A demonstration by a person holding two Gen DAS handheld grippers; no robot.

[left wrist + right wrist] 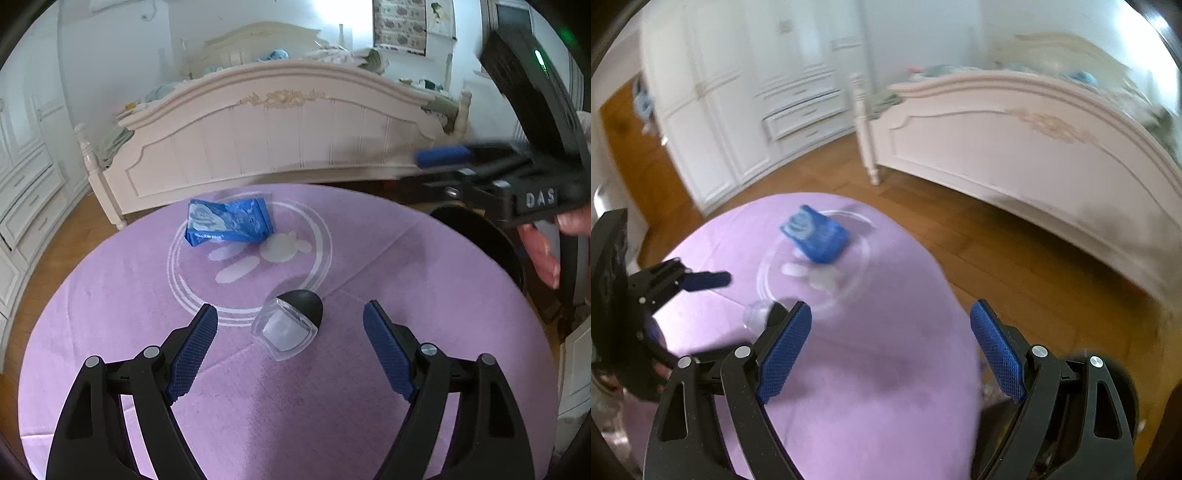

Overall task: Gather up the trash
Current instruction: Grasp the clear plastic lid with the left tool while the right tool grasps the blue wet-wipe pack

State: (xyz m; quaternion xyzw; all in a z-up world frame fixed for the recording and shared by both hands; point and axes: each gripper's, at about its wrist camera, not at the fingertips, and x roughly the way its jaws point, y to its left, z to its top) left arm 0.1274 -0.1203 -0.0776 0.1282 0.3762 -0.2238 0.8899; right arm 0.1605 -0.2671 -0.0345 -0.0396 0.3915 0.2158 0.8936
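A clear plastic cup with a black lid (288,321) lies on its side on the purple cloth (258,406), between and just beyond my left gripper's open fingers (290,334). A blue snack wrapper (229,223) lies farther back on the white circle print. My right gripper (890,347) is open and empty over the cloth's right edge; it also shows at the right of the left wrist view (443,155), blurred. The wrapper (816,238) and cup (761,312) show blurred in the right wrist view, with the left gripper (701,280) beside the cup.
A black bin (487,243) stands off the cloth's right edge, below the right gripper. A white bed footboard (277,140) stands behind the table. White drawers (798,110) and wooden floor (997,240) lie to the left and around.
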